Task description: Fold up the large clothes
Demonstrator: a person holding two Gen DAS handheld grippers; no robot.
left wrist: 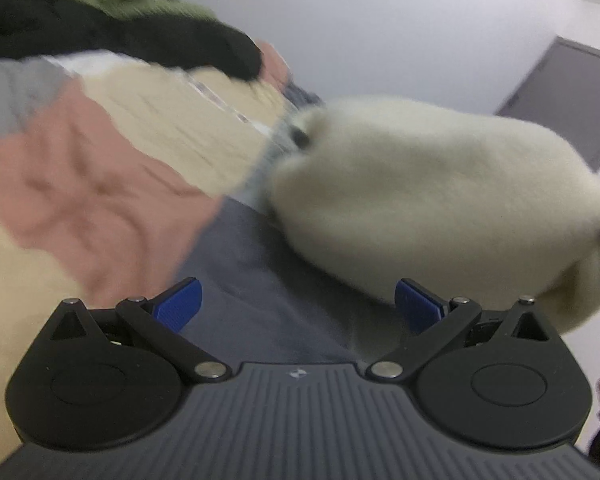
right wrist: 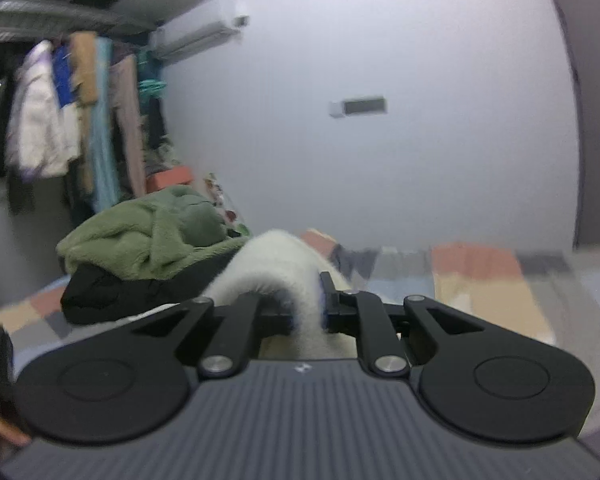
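Blurred by motion throughout the left wrist view: fluffy cream-white fleece garment (left wrist: 440, 208), its right end cut off by the frame edge. Patchwork bedspread of pink, beige and grey blocks (left wrist: 92, 200) smeared, pattern edges unreadable. Small dark spot on the fleece, too blurred to identify. In the right wrist view, blue pads of the right tongs (right wrist: 308, 312) mostly buried in the fleece. Hanging clothes on a rail (right wrist: 68, 120) blurred. Black garment under the green plush pile (right wrist: 140, 240) partly hidden.
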